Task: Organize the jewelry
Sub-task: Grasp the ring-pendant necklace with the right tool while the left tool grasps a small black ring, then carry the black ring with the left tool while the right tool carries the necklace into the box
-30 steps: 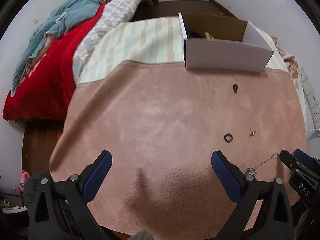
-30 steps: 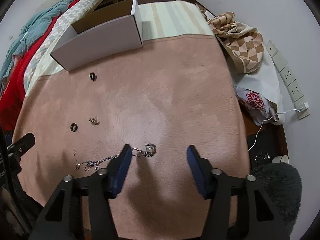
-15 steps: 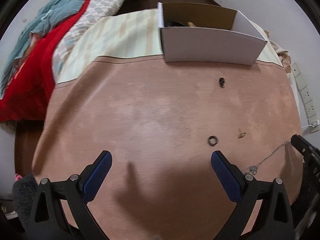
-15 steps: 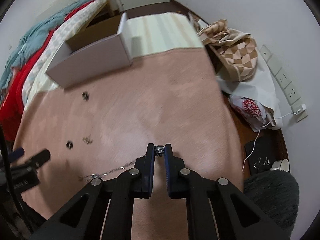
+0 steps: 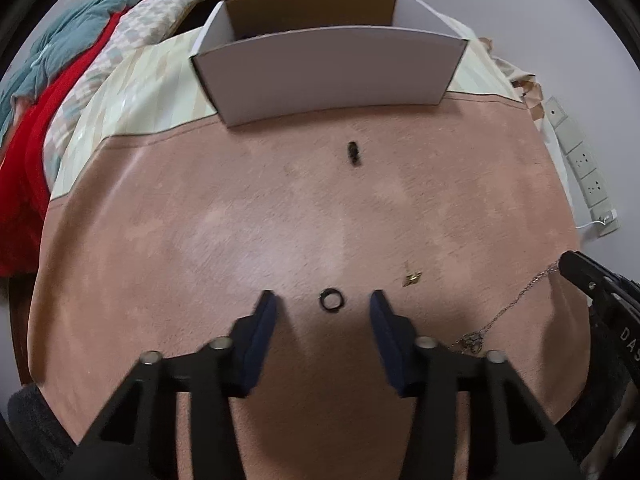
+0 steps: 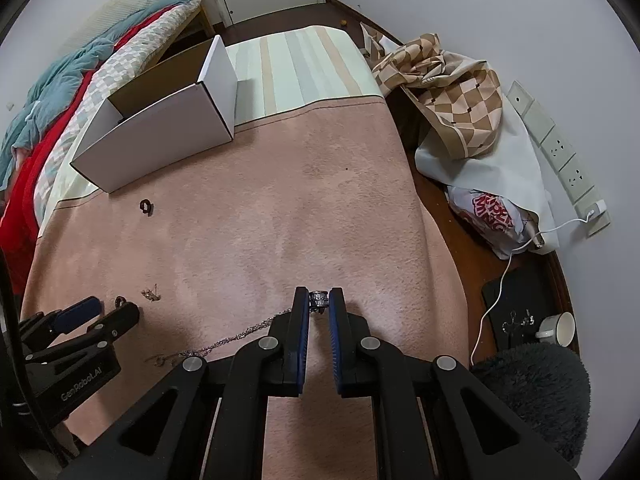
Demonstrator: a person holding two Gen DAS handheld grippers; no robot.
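My right gripper (image 6: 319,300) is shut on the silver pendant (image 6: 319,299) of a chain necklace (image 6: 240,334); the chain trails left onto the pink blanket (image 6: 280,208). My left gripper (image 5: 324,308) is open, its fingers either side of a black ring (image 5: 331,300) lying on the blanket. A small gold earring (image 5: 412,277) lies to the ring's right, and a dark ring (image 5: 353,153) lies farther off near the white cardboard box (image 5: 332,68). The chain (image 5: 504,312) shows at the right of the left wrist view. The box (image 6: 160,140) is open-topped.
A red and teal quilt (image 6: 48,112) lies at the left. Checked cloth (image 6: 452,100), a printed bag (image 6: 488,216), wall sockets (image 6: 560,152), a white cable and a cup (image 6: 556,328) are on the floor to the right of the bed.
My right gripper closed on the pendant and lifted it slightly. My left gripper moved right and forward, narrowing its opening until it straddles the black ring.
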